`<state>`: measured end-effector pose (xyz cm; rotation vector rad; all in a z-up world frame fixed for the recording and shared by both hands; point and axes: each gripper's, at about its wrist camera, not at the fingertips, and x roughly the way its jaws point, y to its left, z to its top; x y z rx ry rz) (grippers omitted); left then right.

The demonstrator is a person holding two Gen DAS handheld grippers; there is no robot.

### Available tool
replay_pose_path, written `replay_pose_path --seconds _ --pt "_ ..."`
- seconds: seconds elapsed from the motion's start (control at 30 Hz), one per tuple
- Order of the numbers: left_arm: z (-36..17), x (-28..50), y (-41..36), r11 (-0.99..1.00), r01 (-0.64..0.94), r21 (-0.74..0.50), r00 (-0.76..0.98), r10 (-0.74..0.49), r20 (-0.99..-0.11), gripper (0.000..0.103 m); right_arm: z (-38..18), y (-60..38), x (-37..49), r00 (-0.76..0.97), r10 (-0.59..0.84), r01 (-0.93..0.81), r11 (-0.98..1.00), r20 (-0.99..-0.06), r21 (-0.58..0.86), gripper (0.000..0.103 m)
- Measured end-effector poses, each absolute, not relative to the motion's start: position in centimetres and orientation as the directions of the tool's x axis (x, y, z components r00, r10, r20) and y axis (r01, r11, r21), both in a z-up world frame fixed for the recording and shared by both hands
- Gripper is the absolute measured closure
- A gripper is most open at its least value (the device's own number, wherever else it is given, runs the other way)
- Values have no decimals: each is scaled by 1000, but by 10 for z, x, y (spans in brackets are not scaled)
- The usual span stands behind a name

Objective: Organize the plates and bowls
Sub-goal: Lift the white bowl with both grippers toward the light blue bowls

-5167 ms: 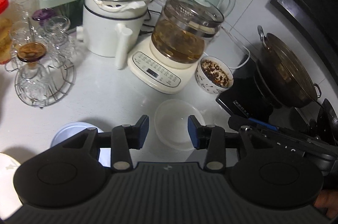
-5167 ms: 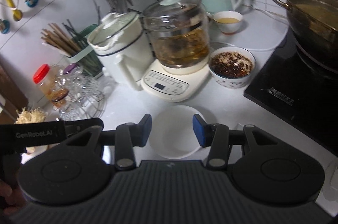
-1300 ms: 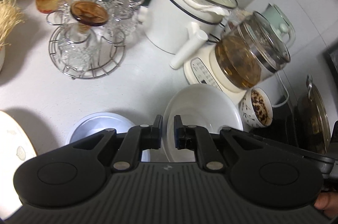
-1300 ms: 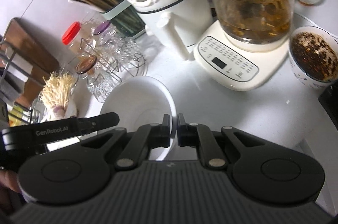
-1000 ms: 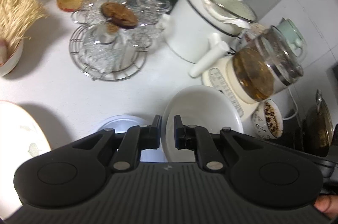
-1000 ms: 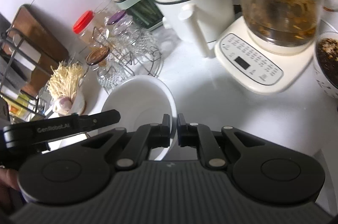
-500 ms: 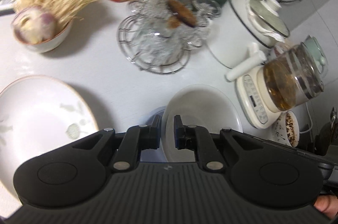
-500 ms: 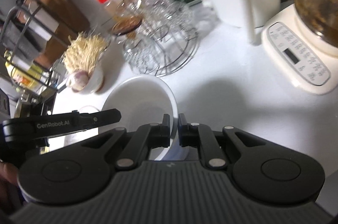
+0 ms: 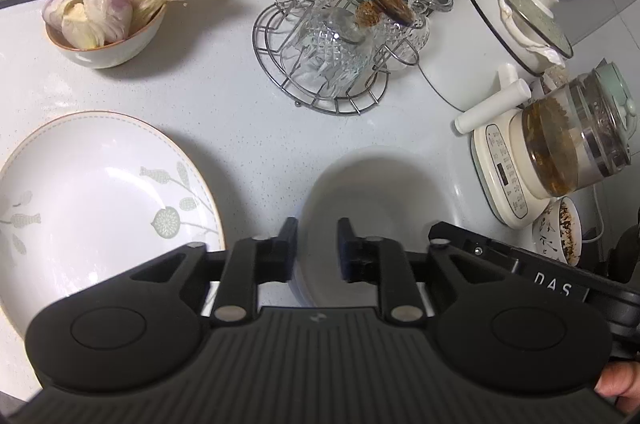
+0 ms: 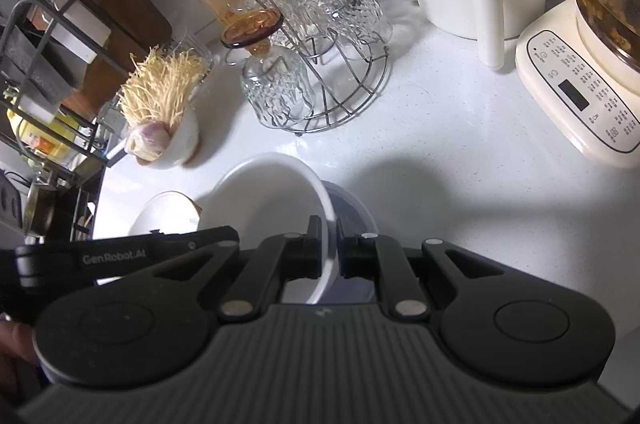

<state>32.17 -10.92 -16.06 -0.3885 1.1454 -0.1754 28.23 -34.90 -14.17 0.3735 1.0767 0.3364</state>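
Countertop (image 9: 224, 104) crowded: glass rack (image 9: 332, 36) beyond white bowl (image 9: 376, 192).

Your left hand-held gripper (image 9: 317, 244) is opening, its jaws apart on either side of the near rim of the white bowl (image 9: 376, 208), pads not pressing it. The bowl sits over a bluish dish whose edge (image 9: 295, 224) just shows. To the left on the counter (image 9: 224, 104) lies a leaf-patterned plate (image 9: 92, 196); farther off stands a wire rack of glasses (image 9: 332, 48).
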Motion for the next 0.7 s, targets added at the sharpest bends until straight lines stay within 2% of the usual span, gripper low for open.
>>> replay_pose_path --seconds 0.07,0.13,0.2,0.23,0.7 --pt "-155 320 -108 922 -55 -383 424 -326 -845 64 -138 -348 282 442 436 -85 890 -784 447 91" --pt "-149 318 -107 919 -52 -390 438 -330 -836 63 -135 -347 281 448 425 -84 896 -786 437 87" --pt "-143 317 -106 918 -52 -392 448 -330 -831 63 -131 -347 280 456 419 -81 898 -785 432 70" --pt "-141 316 -106 918 -53 -394 452 -329 -829 63 -129 -349 279 460 424 -80 895 -780 439 68" --pt "-134 318 -105 924 -32 -381 443 -328 -834 62 -121 -364 284 468 414 -27 890 -780 456 67"
